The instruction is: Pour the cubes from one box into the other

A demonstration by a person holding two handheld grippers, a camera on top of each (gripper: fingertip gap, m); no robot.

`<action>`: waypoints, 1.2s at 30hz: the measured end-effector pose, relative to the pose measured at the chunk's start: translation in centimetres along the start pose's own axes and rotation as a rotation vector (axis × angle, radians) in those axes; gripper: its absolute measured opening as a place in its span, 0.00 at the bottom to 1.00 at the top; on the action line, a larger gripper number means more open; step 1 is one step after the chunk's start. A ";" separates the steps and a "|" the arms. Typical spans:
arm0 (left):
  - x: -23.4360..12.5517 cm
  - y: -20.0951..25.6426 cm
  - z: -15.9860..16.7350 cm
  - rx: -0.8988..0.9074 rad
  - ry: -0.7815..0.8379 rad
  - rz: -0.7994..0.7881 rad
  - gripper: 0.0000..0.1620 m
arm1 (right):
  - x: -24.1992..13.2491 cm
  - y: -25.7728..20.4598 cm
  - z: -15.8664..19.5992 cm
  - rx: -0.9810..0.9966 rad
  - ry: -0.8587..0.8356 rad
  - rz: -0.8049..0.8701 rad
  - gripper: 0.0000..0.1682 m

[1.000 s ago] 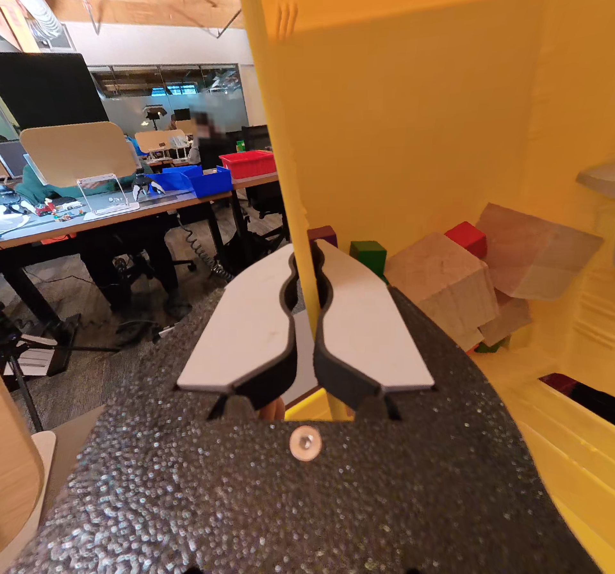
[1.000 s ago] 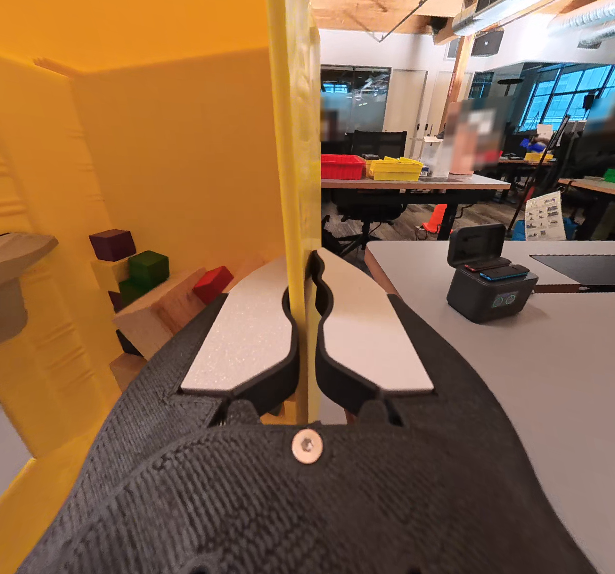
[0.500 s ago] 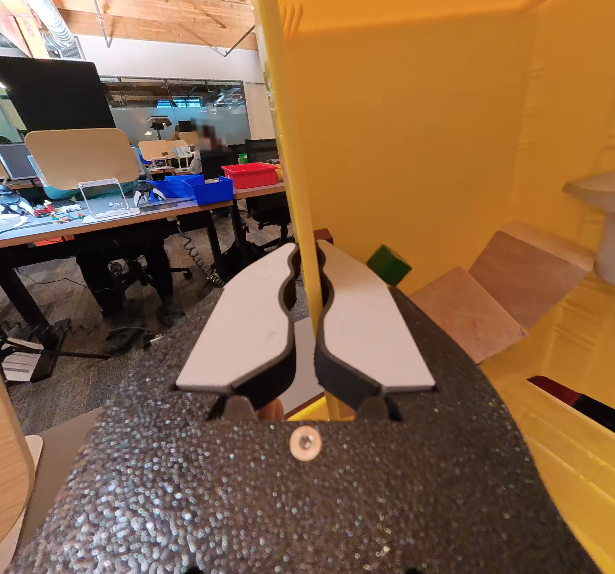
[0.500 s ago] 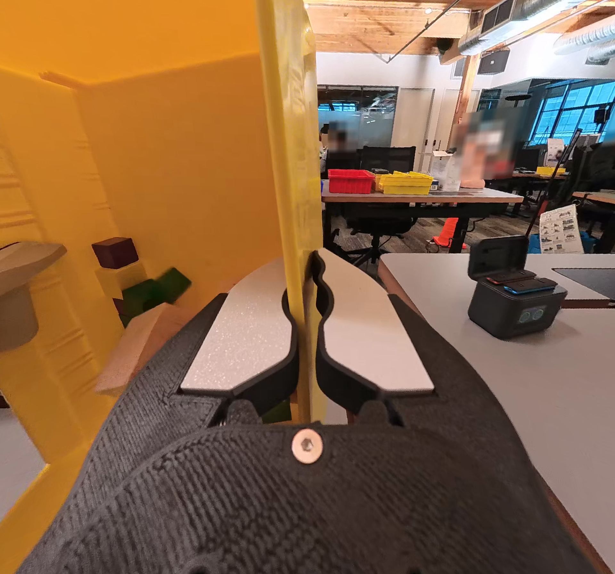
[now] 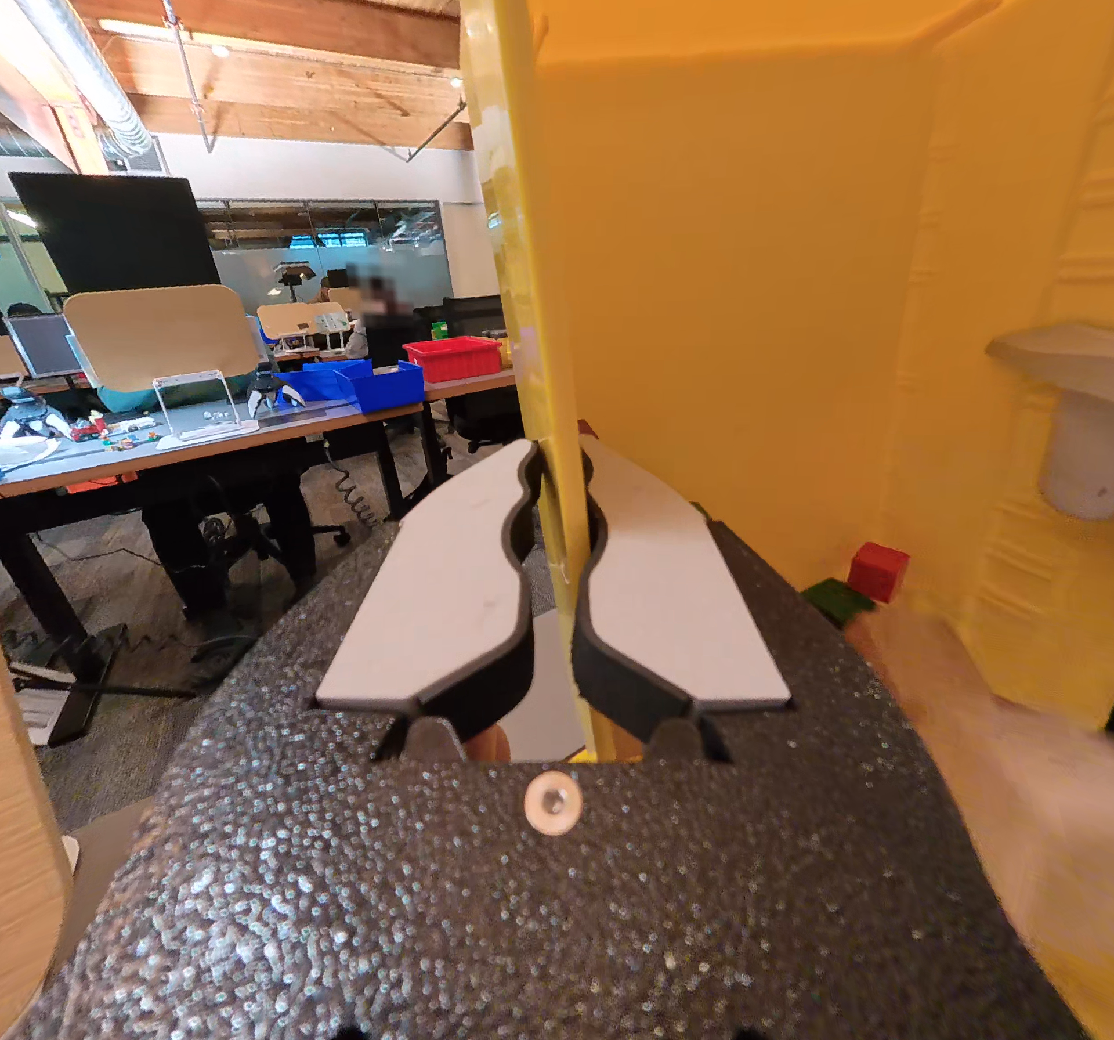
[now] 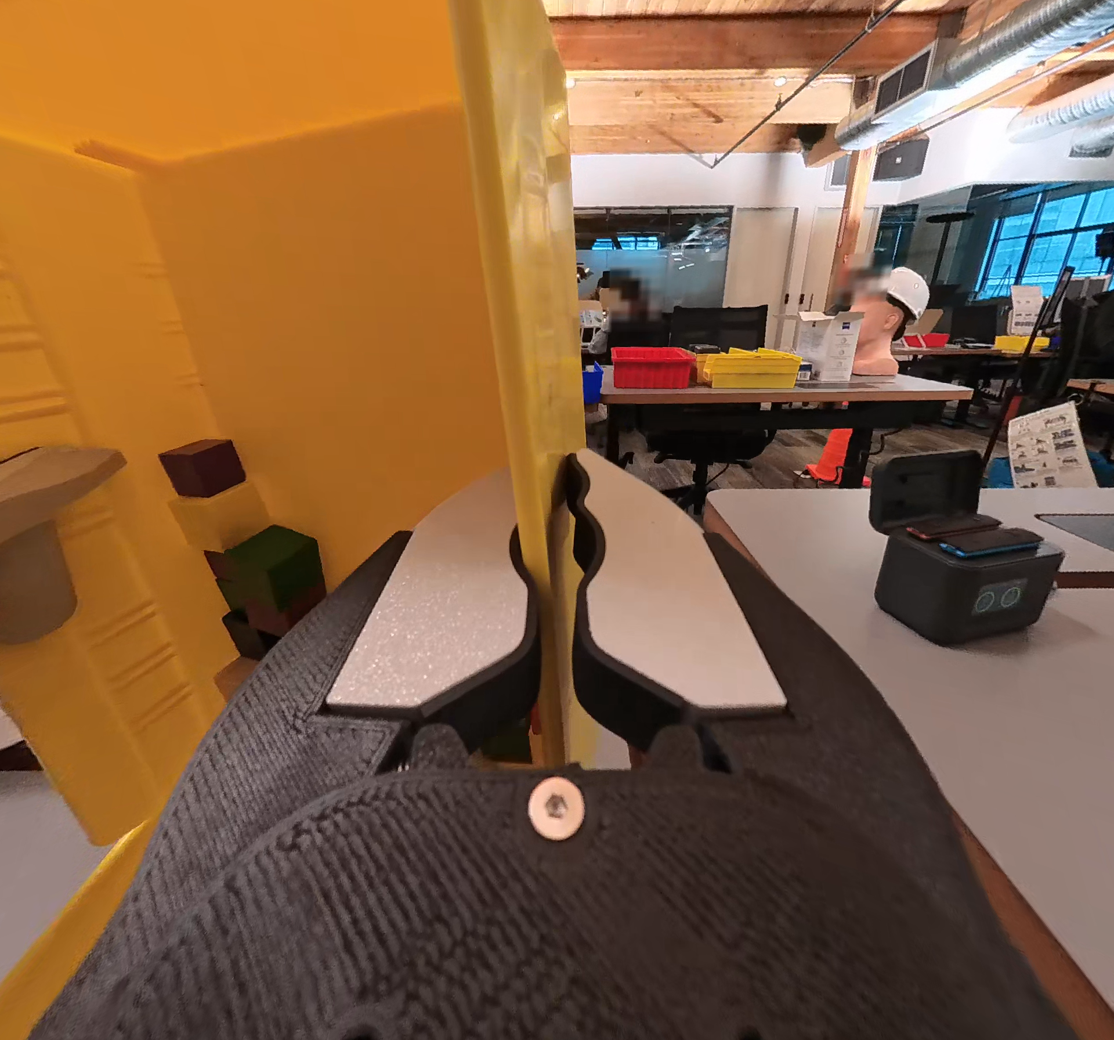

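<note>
Both the left gripper (image 5: 557, 519) and right gripper (image 6: 551, 535) clamp opposite walls of the tilted yellow plastic box (image 5: 753, 263). Small coloured wooden cubes (image 6: 274, 565) cling inside, ahead-left of the right gripper; tip steadily, keeping both grips level.

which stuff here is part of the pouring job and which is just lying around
Part of the job:
yellow box
red cube
green cube
left tongs
right tongs

Just lying about:
dark case
red bin
blue bins
</note>
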State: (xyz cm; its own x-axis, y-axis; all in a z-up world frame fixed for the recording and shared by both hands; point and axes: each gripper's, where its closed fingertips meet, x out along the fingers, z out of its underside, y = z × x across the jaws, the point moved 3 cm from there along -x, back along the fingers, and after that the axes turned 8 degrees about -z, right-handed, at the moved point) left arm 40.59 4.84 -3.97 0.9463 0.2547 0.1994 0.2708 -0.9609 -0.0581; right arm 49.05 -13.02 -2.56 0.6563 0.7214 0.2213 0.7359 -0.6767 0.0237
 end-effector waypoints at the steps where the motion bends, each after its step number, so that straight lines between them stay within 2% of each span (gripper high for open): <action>1: 0.0 0.0 -0.1 -0.005 0.005 0.003 0.05 | 0.0 0.0 -0.2 0.000 0.008 -0.003 0.03; 18: -1.7 0.1 -1.7 0.058 0.129 -0.011 0.06 | -0.9 -0.6 -1.4 0.010 0.145 -0.042 0.03; 36: -1.8 0.9 -3.5 0.118 0.184 0.036 0.08 | -1.1 0.0 -2.8 0.045 0.225 -0.034 0.03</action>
State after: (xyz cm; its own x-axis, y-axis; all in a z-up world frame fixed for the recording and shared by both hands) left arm 38.55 3.12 -0.98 0.9105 0.1855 0.3694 0.2660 -0.9470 -0.1801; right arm 47.83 -14.26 -0.10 0.5810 0.6889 0.4334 0.7667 -0.6419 -0.0074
